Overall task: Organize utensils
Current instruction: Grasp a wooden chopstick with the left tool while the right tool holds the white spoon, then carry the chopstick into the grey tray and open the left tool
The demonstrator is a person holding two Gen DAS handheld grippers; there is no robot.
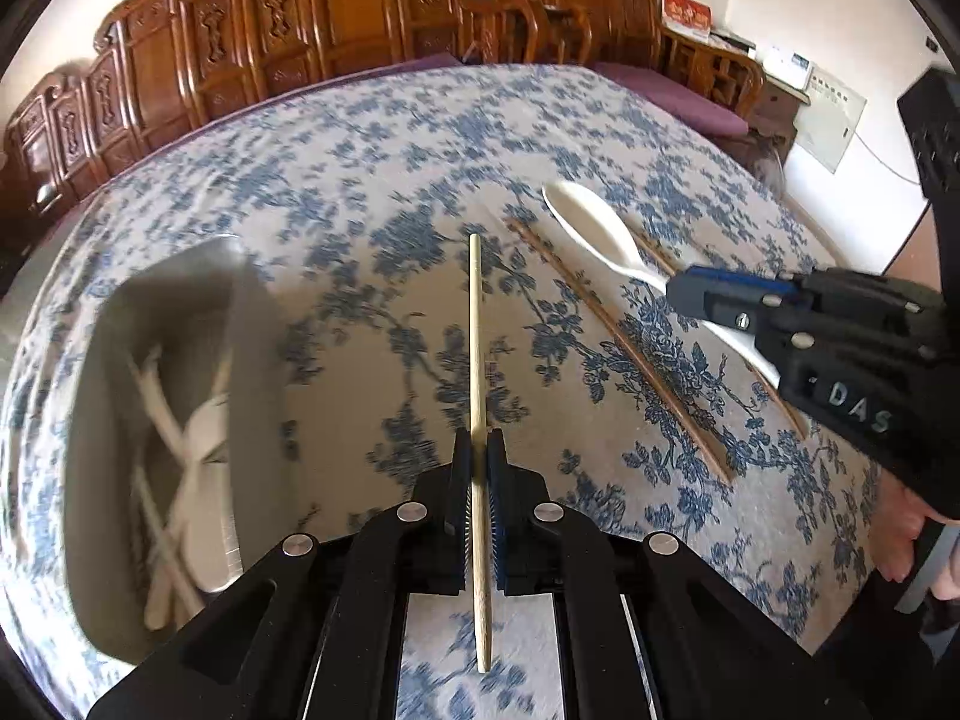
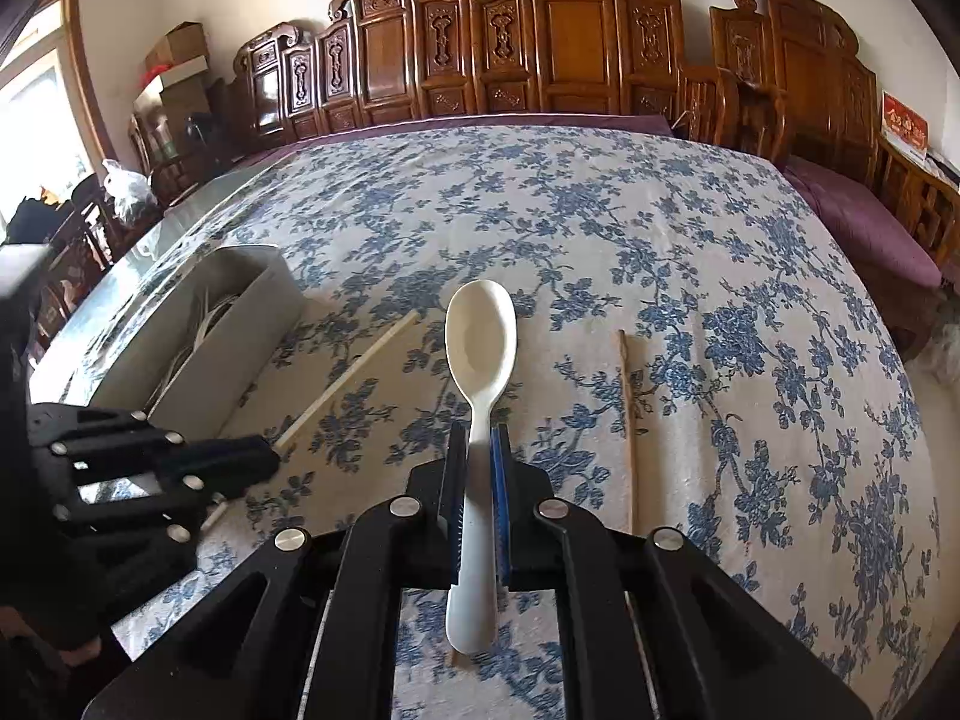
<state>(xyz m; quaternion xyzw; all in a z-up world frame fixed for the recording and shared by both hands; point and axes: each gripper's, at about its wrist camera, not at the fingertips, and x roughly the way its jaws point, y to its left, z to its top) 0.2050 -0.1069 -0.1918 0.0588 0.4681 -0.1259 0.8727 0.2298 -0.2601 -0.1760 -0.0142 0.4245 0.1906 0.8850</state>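
My left gripper (image 1: 478,450) is shut on a pale wooden chopstick (image 1: 476,324) that points away over the table. My right gripper (image 2: 480,450) is shut on the handle of a white spoon (image 2: 480,336), bowl forward; it also shows in the left wrist view (image 1: 591,228) with the right gripper (image 1: 690,294) on it. The left gripper (image 2: 264,456) shows at the left of the right wrist view, holding the pale chopstick (image 2: 354,372). A grey utensil box (image 1: 174,396), also in the right wrist view (image 2: 240,324), holds white utensils. Two dark brown chopsticks (image 1: 624,348) lie on the cloth; one shows in the right wrist view (image 2: 629,420).
The table has a blue floral cloth (image 2: 660,228). Carved wooden chairs (image 2: 540,42) and a purple cushioned bench (image 2: 864,228) stand beyond the far edge. The box sits near the table's left edge.
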